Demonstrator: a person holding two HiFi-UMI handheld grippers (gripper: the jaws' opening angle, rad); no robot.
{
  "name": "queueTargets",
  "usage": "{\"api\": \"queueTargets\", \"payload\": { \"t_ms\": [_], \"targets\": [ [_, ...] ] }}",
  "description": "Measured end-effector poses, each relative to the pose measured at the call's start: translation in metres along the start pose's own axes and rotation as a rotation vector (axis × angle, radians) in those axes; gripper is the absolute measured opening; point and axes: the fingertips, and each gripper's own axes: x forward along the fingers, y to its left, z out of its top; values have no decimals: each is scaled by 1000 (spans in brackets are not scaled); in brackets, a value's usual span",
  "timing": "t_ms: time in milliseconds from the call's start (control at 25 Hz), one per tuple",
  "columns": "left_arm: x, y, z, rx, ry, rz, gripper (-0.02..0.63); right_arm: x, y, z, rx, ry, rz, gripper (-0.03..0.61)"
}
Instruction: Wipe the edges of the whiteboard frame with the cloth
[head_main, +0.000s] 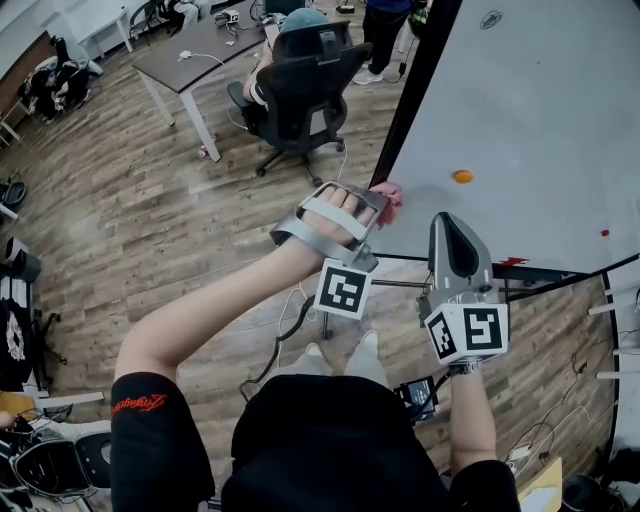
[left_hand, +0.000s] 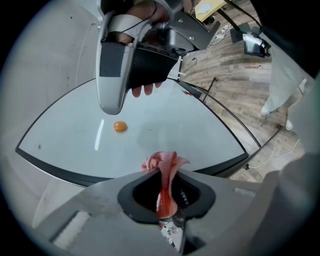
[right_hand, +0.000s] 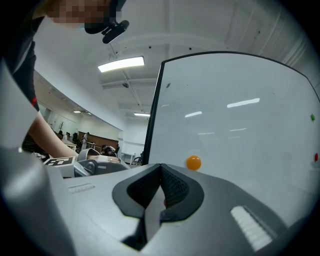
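The pink cloth (head_main: 390, 197) is mid-frame in the head view, bunched up at the whiteboard's black frame (head_main: 405, 110), low on its left edge. The left gripper (left_hand: 166, 197) has it, jaws pinching the fabric, with a fold poking out toward the board. The right gripper (right_hand: 159, 195), just right of centre in the head view, has its jaws pressed together on nothing and faces the white surface. An orange magnet (head_main: 462, 177) dots the board nearby. An office chair (head_main: 300, 80) stands at top centre.

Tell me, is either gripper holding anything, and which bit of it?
The left gripper pinches the pink cloth by a bunched fold, jaws shut on it. The right gripper holds nothing.
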Motion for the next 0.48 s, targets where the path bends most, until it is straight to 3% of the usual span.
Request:
{"api": "queueTargets", "payload": {
  "t_ms": [480],
  "targets": [
    [5, -19, 2, -3, -4, -17, 46, -6, -2, -14, 4, 25, -20, 2]
  ]
}}
